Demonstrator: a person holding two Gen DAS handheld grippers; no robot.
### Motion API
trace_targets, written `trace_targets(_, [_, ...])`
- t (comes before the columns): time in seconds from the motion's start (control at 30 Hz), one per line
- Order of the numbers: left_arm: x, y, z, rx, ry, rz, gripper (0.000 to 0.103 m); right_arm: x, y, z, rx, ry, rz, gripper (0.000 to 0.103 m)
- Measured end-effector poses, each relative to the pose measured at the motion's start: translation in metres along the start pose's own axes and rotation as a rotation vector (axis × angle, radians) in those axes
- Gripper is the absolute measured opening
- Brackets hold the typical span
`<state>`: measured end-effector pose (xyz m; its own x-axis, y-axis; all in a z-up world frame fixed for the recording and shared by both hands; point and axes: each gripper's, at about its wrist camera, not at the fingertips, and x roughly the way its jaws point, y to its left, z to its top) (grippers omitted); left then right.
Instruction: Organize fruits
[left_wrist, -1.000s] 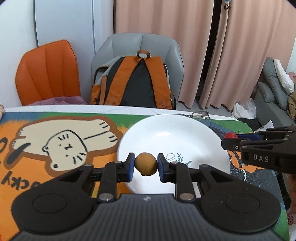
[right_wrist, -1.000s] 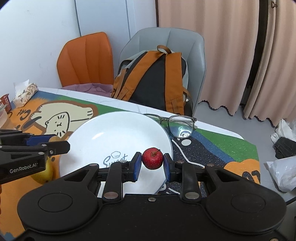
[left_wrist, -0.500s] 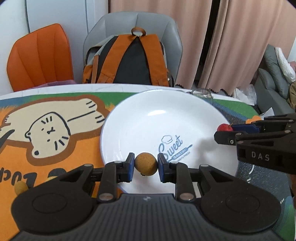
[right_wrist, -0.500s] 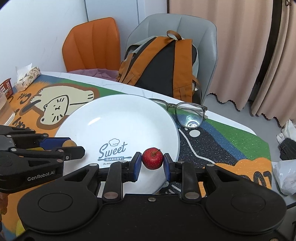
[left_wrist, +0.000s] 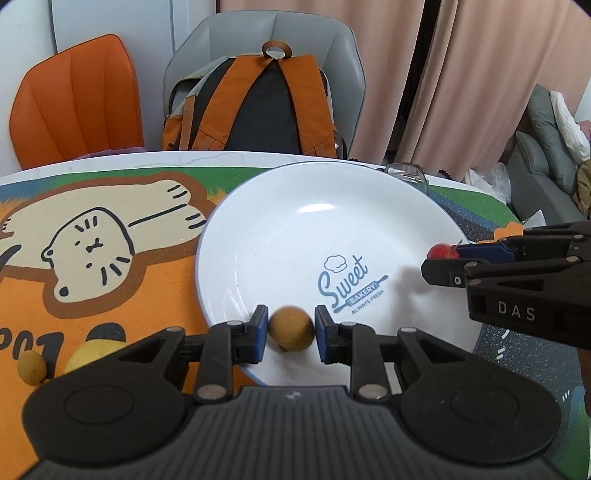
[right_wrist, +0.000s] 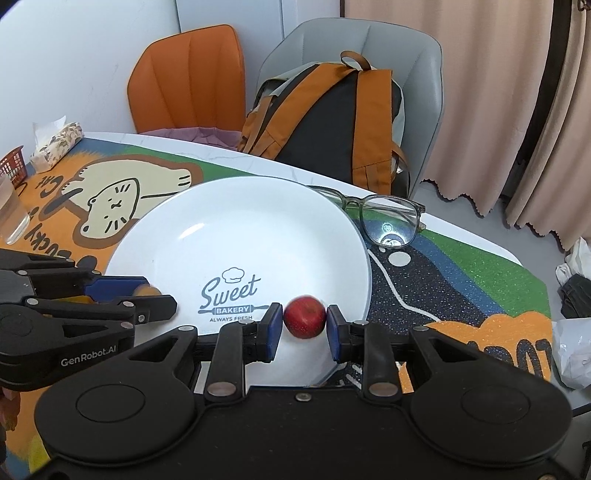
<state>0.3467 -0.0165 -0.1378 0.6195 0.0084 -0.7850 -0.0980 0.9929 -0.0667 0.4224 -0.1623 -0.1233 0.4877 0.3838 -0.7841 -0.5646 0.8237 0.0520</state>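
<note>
The small brown fruit (left_wrist: 291, 328) sits between the fingers of my left gripper (left_wrist: 290, 334), low over the near edge of the white plate (left_wrist: 295, 229). Those jaws are opening. I can see a thin gap on each side of the fruit, and it looks blurry, so I think it is dropping out. The little red apple (right_wrist: 305, 317) is between the fingers of my right gripper (right_wrist: 304, 328), over the near right part of the same plate. It looks blurry too, with a thin gap beside it, so I think those pads have let go as well. I hold both fruits low and inside the rim so they land softly and do not roll off. The two grippers come in from opposite sides, well apart, so they do not bump. The middle of the plate is bare, with lots of room for more fruit. The rim is low, so a round fruit could roll over it. A pair of glasses (right_wrist: 384, 218) lies just beside the far right edge, so I must keep away from there. On the cat mat (left_wrist: 147, 295) to the left, a yellow fruit (left_wrist: 94, 354) and a tiny one (left_wrist: 32, 367) wait near my left gripper.
</note>
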Motion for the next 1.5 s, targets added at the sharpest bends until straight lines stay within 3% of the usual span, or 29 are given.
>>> trace_targets(0.17, [-0.003, -0.003, -0.001, 0.01, -0.003, 0.0, 0.028, -0.004, -0.001, 0.0, 0.014, -0.01, 0.014, 0.04])
trace_targets(0.23, [-0.005, -0.004, -0.001, 0.008, -0.008, -0.003, 0.028, -0.008, 0.0, -0.001, 0.012, -0.025, 0.019, 0.049])
trace_targets(0.63, [-0.05, -0.005, -0.022, 0.001, -0.057, -0.002, 0.028, -0.04, -0.007, -0.017, 0.059, -0.084, 0.074, 0.066])
trace_targets(1.13, [-0.11, -0.006, -0.057, 0.001, -0.108, 0.006, 0.028, -0.094, 0.027, -0.05, 0.009, -0.132, 0.095, 0.066])
trace_targets(1.5, [-0.12, 0.006, -0.079, 0.001, -0.089, -0.004, 0.028, -0.101, 0.053, -0.071, 0.011, -0.107, 0.114, 0.066])
